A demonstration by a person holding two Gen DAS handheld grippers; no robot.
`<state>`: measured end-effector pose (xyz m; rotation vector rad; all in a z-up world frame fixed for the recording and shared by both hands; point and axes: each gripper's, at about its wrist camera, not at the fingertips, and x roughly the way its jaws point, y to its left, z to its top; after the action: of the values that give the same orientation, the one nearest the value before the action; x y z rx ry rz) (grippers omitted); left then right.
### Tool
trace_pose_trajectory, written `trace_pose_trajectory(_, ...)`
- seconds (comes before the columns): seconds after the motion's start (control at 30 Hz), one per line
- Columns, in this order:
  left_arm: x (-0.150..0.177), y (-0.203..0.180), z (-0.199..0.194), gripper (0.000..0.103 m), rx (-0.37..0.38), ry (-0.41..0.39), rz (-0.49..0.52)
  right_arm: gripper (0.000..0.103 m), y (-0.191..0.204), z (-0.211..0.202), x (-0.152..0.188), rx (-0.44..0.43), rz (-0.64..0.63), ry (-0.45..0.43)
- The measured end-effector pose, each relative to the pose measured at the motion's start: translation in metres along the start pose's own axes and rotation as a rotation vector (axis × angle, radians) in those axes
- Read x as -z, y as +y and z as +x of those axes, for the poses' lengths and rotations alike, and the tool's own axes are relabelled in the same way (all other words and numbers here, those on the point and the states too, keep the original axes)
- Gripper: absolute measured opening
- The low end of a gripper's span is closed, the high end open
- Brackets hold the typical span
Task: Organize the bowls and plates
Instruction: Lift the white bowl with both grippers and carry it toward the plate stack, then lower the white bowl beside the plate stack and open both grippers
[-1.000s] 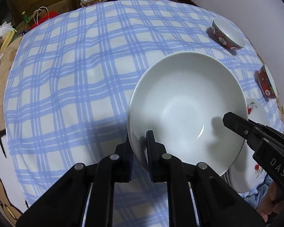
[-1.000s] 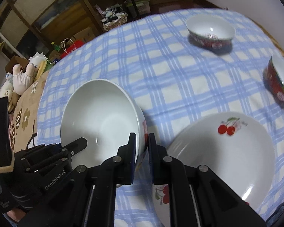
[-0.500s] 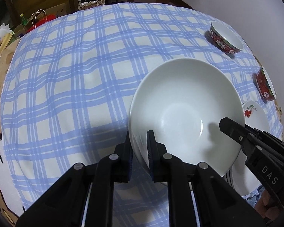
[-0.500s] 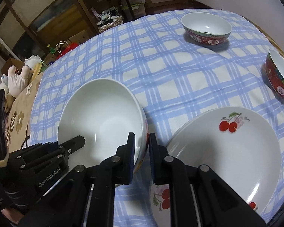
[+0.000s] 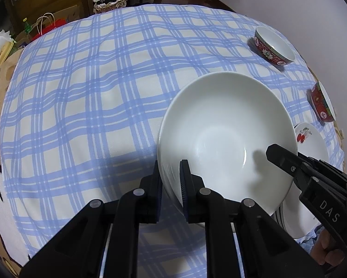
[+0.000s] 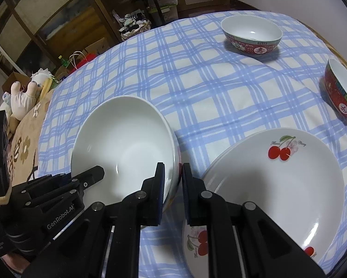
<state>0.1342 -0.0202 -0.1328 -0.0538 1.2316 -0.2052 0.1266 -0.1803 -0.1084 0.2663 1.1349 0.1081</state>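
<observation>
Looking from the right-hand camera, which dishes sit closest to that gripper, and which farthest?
From the right gripper:
1. Big white bowl, its rim between the fingers.
2. Cherry plate, just right.
3. Dark red bowl, right edge.
4. Floral red bowl, far side.

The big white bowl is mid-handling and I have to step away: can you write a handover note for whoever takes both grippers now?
Left gripper: shut on the near-left rim of the big white bowl.
Right gripper: shut on the opposite rim of the same bowl, one finger inside, one outside.
Cherry plates: stacked just right of the bowl on the checked cloth.
Two red patterned bowls: one at the far side, one at the right edge, both apart and unstacked.
Done: plates look stacked. Whether the bowl rests on the cloth is unclear.
Left: place the white bowl, probably gather the two red ones.
</observation>
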Motion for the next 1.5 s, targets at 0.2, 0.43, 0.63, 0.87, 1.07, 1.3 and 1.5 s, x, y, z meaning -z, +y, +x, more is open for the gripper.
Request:
trace_pose_trajectory(0.2,0.000,-0.002,-0.001,0.015,-0.013,-0.006,0.021,0.015,-0.002,0.001,0.000,0.005,-0.006,-0.001)
trace_pose_trajectory(0.43,0.001,-0.012,-0.004,0.017,-0.054,-0.051,0.105,0.015,-0.003,0.001,0.000,0.019,-0.015,0.004)
trace_pose_trajectory(0.63,0.001,-0.009,-0.013,0.018,-0.044,-0.045,0.095,0.015,0.001,-0.005,-0.003,0.029,-0.036,-0.029)
trace_pose_trajectory(0.87,-0.003,-0.012,-0.038,0.024,-0.029,-0.101,0.093,0.015,0.011,-0.024,-0.004,0.063,-0.099,-0.087)
trace_pose_trajectory(1.07,-0.010,-0.022,-0.051,0.025,-0.033,-0.128,0.123,0.020,0.007,-0.053,-0.010,0.063,-0.092,-0.145)
trace_pose_trajectory(1.3,-0.024,-0.032,-0.072,0.044,-0.048,-0.166,0.136,0.034,-0.004,-0.082,-0.030,0.116,-0.088,-0.180)
trace_pose_trajectory(1.5,-0.040,-0.051,-0.095,0.053,-0.054,-0.206,0.143,0.054,-0.016,-0.115,-0.045,0.175,-0.101,-0.216)
